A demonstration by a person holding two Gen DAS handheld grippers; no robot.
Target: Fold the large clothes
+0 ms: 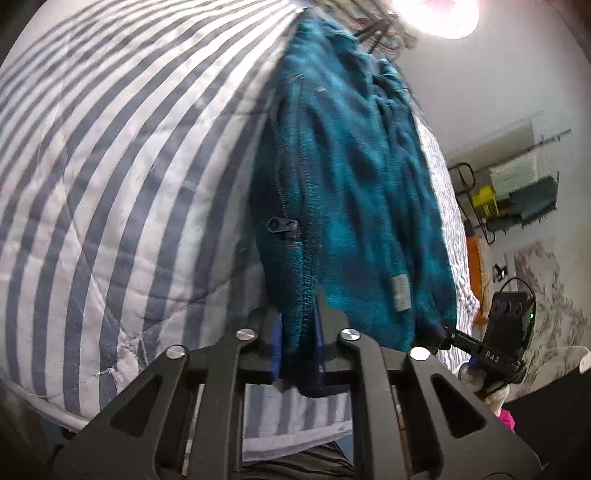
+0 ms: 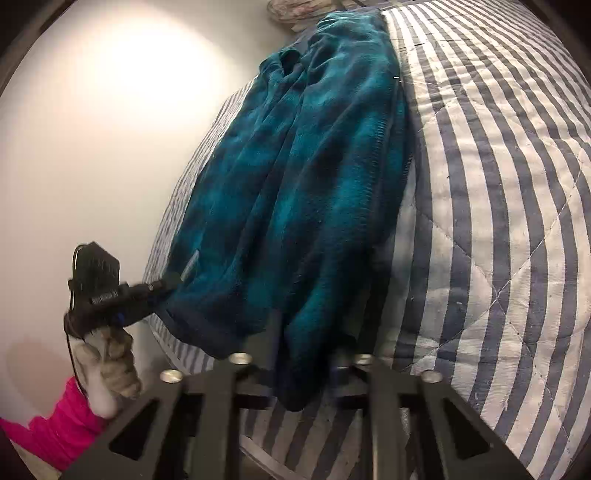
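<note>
A teal fleece jacket (image 1: 351, 166) lies lengthwise on a striped quilt, its zipper pull (image 1: 282, 224) and a grey label (image 1: 399, 293) showing. My left gripper (image 1: 298, 332) is shut on the near hem beside the zipper, with cloth bunched between its fingers. My right gripper (image 2: 304, 354) is likewise shut on a fold of the jacket (image 2: 295, 184) at the near edge. Each view shows the other tool: the right gripper (image 1: 441, 332) bites the hem corner at the right, and the left gripper (image 2: 166, 286) pinches the corner at the left, held by a gloved hand (image 2: 110, 365) in a pink sleeve.
The blue-and-white striped quilt (image 1: 110, 184) covers the bed and spreads wide beside the jacket (image 2: 498, 184). A white wall (image 2: 92, 147) runs along the bed. A wire rack (image 1: 517, 192) with a yellow item stands by the far wall. Crumpled cloth (image 2: 295, 11) lies at the bed's far end.
</note>
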